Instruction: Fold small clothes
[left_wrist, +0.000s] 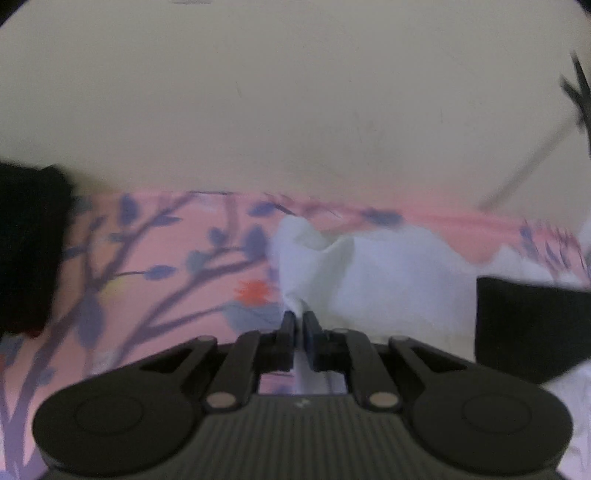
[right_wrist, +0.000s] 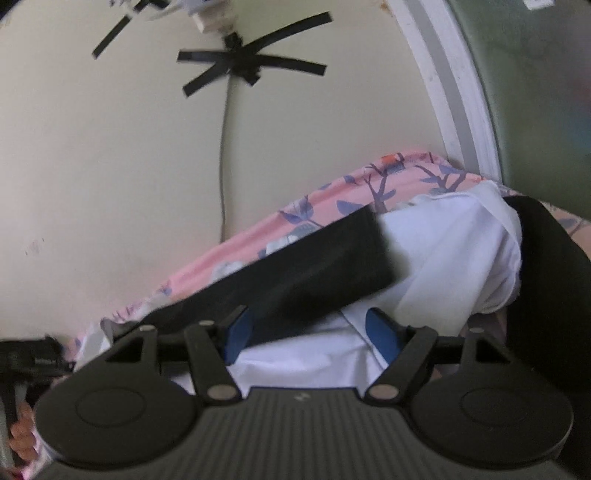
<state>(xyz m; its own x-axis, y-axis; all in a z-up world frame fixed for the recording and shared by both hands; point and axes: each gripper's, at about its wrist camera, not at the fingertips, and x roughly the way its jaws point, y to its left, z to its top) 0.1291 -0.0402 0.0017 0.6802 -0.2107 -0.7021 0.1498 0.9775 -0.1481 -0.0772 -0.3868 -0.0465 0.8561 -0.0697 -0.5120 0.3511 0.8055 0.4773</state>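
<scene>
A white garment (left_wrist: 388, 273) lies crumpled on a pink bedsheet with a blue branch print (left_wrist: 155, 266). My left gripper (left_wrist: 299, 317) is shut on a pinched fold of the white garment and lifts it a little. In the right wrist view the white garment (right_wrist: 454, 251) lies under a black band of cloth (right_wrist: 314, 269) that crosses it. My right gripper (right_wrist: 306, 328) is open, with its blue pads on either side of the black cloth and white fabric, and grips nothing.
A cream wall (left_wrist: 295, 110) stands behind the bed. Black tape strips (right_wrist: 243, 62) and a cable (right_wrist: 223, 155) are on the wall. A white door frame (right_wrist: 461, 92) is at the right. Dark cloth (left_wrist: 29, 243) lies at the left, another dark piece (left_wrist: 528, 325) at the right.
</scene>
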